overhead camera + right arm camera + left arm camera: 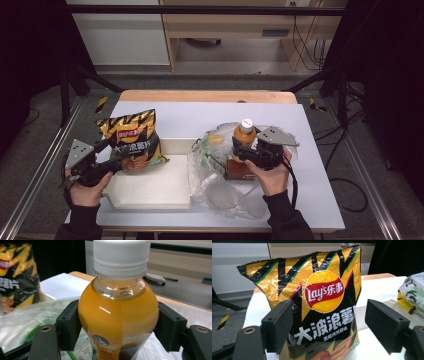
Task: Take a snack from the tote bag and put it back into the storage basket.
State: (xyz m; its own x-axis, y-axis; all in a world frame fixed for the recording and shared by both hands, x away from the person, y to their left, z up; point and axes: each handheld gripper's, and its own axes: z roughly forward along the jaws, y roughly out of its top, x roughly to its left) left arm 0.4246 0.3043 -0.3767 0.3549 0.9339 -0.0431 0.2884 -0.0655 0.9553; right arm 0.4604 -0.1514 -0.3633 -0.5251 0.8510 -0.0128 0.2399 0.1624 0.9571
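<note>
Two grippers were engaged at once over the white-covered table [310, 150]. The right gripper [245, 150] was pinching an orange juice bottle [117, 315] with a white cap [121, 255]; its jaws were seen pressed against the bottle's rounded shoulder on either side, and the bottle was held upright within the crumpled clear plastic bag [220, 190] at the table's right half. The left gripper [120, 160] was spread, its jaws standing apart on either side of the lower part of a Lay's chip bag [322, 302], which was propped upright at the far left corner of the white tray [160, 192]; whether the pads touched the bag could not be told. The step in hand was judged to be the lifting of the bottle out of the plastic bag. A straight upward pull would be advised, since a grip on the curved shoulder could slip, and the loose film could be dragged along if the bottle were tilted.
</note>
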